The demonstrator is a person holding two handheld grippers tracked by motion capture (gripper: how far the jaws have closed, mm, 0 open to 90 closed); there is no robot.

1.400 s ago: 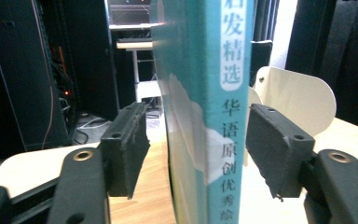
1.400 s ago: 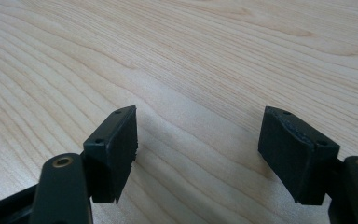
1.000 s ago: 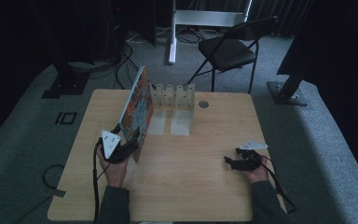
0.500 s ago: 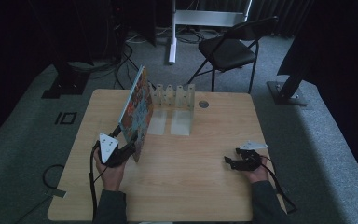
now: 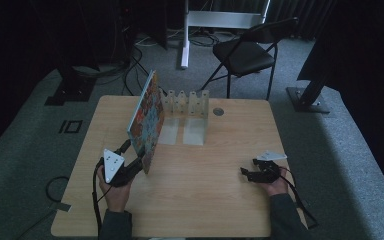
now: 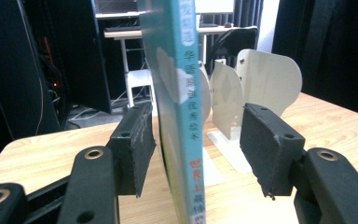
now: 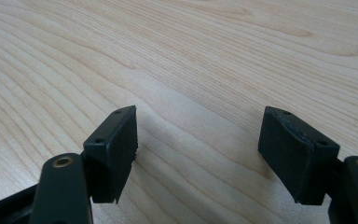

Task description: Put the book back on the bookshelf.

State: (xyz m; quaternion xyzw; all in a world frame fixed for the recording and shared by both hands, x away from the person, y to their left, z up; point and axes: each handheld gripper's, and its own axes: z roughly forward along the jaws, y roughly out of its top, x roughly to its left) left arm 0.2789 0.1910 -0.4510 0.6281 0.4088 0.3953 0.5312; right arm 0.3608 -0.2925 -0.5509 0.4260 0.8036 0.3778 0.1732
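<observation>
A thin picture book (image 5: 147, 117) stands upright on its edge on the wooden table (image 5: 205, 200), its far end by a white bookend rack (image 5: 187, 102). My left gripper (image 5: 136, 162) is at the book's near bottom corner, with its jaws on either side of the teal spine (image 6: 179, 116). The jaws have just been closing. In the left gripper view one pad (image 6: 137, 144) sits close against the cover, while the other pad (image 6: 268, 144) stands clear of the book. At the table's right side my right gripper (image 5: 247, 172) lies low and open over bare wood (image 7: 200, 70), holding nothing.
The rack's cream dividers (image 6: 265, 79) rise just behind the book. A small round grommet (image 5: 218, 111) is set in the table near the far edge. Beyond the table stand a black folding chair (image 5: 245, 50) and a white stand (image 5: 225, 17), with cables on the floor.
My left hand has drawn back a little toward the table's near edge along the book's lower corner. The book still stands, and the right hand has not moved.
</observation>
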